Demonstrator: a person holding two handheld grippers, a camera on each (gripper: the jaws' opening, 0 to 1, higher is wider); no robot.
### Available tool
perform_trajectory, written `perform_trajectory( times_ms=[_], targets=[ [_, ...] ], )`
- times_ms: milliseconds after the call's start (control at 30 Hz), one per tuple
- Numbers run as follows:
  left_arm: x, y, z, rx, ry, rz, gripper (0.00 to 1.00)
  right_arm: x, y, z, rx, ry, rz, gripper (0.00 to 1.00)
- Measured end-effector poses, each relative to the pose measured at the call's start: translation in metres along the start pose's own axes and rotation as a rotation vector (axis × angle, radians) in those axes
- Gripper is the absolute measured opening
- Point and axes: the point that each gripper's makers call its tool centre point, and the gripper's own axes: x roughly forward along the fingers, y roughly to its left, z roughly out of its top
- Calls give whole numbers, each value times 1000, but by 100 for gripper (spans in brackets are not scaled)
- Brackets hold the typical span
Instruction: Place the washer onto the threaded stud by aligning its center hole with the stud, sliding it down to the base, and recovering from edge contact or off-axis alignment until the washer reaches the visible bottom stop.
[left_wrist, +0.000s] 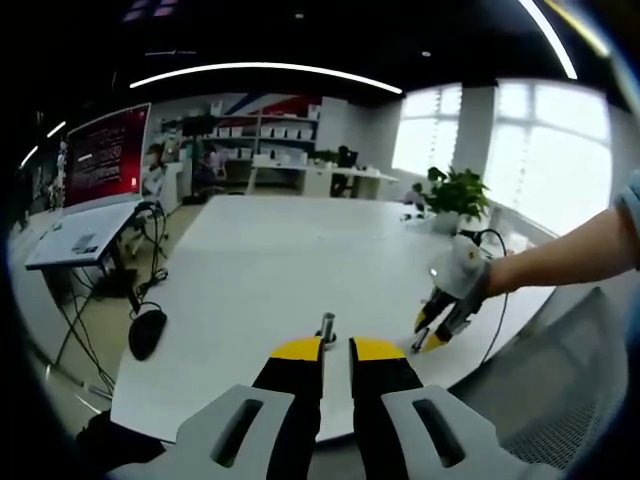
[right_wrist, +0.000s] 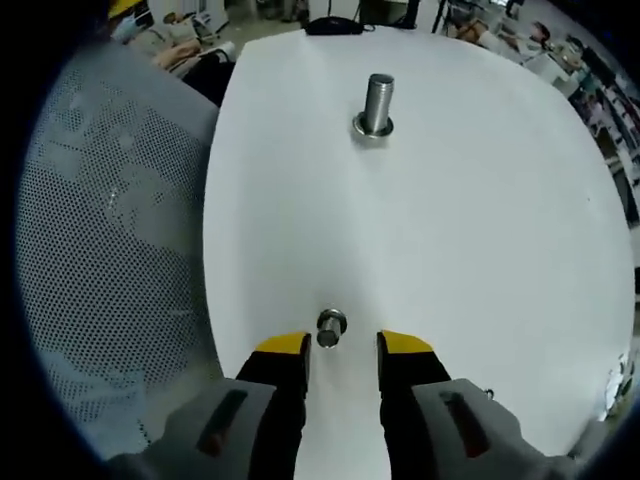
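White table (right_wrist: 480, 230): a broad bare top, seen in both views.

Threaded stud (right_wrist: 376, 103): stood upright on the table in the right gripper view, well ahead of the jaws, with a ring-shaped base or collar at its foot. In the left gripper view a small upright metal post (left_wrist: 327, 326) is seen just beyond the jaw tips; whether it is the same stud cannot be told.

Washer (right_wrist: 331, 325): a small metal ring-shaped piece, lying on the table between the right gripper's jaw tips, apart from the stud.

Right gripper (right_wrist: 343, 345): jaws spread, one on each side of the washer; contact cannot be told. It is also seen in the left gripper view (left_wrist: 431, 338), held by a gloved hand (left_wrist: 462, 272) low over the table edge.

Left gripper (left_wrist: 337, 349): jaws set close together with a narrow gap, nothing held.

Mesh chair back (right_wrist: 110, 260): beside the table edge.

Potted plant (left_wrist: 456, 195): at the far side of the table.
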Motion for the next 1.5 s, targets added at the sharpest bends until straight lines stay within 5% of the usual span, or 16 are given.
perform_trajectory(
  times_ms=[133, 433, 800, 1233, 1500],
  targets=[
    [0, 0, 0, -1, -1, 1, 7, -6, -1, -3, 64, -53, -7, 28],
    [0, 0, 1, -3, -8, 1, 7, -16, -22, -45, 192, -50, -43, 27],
    [0, 1, -1, -2, 6, 7, 7, -27, -80, -83, 444, -89, -143, 26],
    [0, 2, -2, -11, 13, 13, 7, -14, -108, -100, 449, -58, -187, 26],
    [0, 2, -3, -8, 17, 13, 7, -9, -124, -90, 505, -149, -183, 23]
  ],
)
